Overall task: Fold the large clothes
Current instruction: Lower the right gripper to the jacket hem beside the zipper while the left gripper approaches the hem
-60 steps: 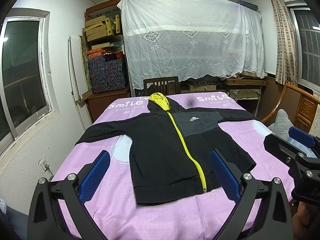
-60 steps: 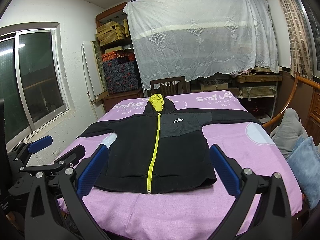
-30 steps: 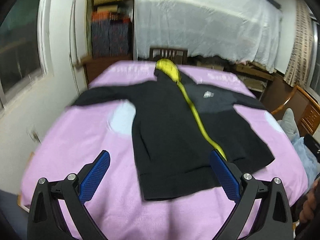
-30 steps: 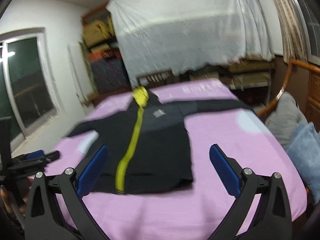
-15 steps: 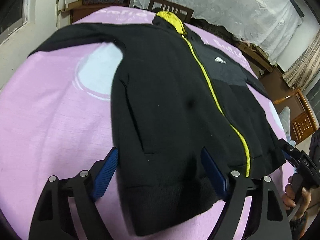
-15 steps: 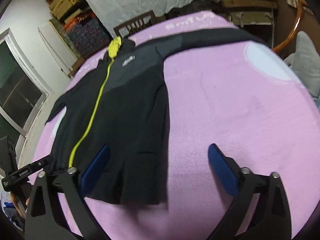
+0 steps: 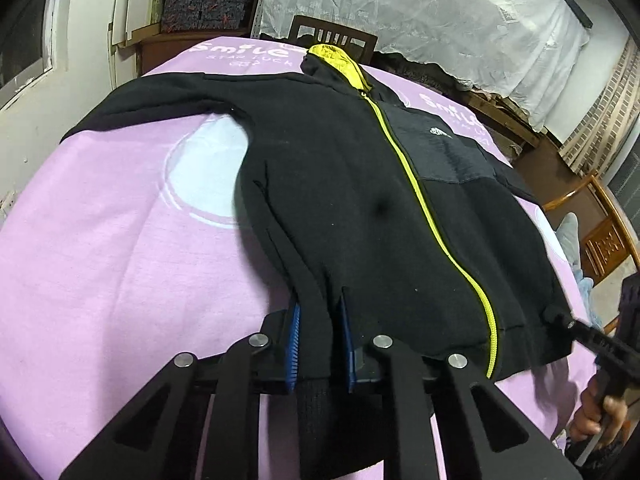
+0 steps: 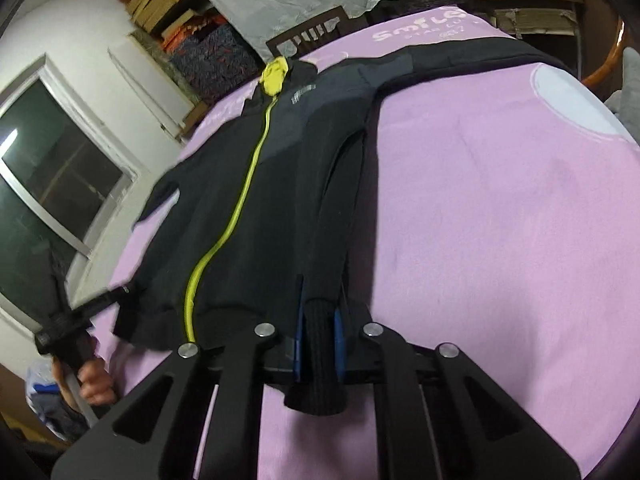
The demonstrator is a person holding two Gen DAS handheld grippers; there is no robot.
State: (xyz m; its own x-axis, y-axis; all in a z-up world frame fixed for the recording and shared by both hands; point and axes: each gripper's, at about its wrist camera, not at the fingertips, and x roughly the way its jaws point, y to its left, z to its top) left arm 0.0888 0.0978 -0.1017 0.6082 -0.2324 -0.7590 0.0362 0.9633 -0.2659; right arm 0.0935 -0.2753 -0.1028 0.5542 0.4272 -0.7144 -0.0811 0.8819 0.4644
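Observation:
A black hoodie (image 7: pixel 360 200) with a yellow zip and yellow-lined hood lies flat, front up, sleeves spread, on the purple cover (image 7: pixel 100 240). My left gripper (image 7: pixel 320 314) is closing; its blue pads pinch the near-left corner of the ribbed hem. In the right wrist view the hoodie (image 8: pixel 280 180) runs away from me, and my right gripper (image 8: pixel 320 310) is closing with its pads pressed on the hem's near-right corner. Each gripper also shows in the other's view, held by a hand: the right gripper (image 7: pixel 560 320) and the left gripper (image 8: pixel 116 294).
The purple cover (image 8: pixel 500 220) spreads wide on both sides of the hoodie. A dark wooden chair (image 7: pixel 332 38) stands at the far end before a white draped sheet (image 7: pixel 440 12). A wooden armrest (image 7: pixel 600 236) is at the right, a window (image 8: pixel 48 184) at the left.
Both grippers dropped from above the table down to the hoodie's hem and went from wide open to pinched on its two near corners.

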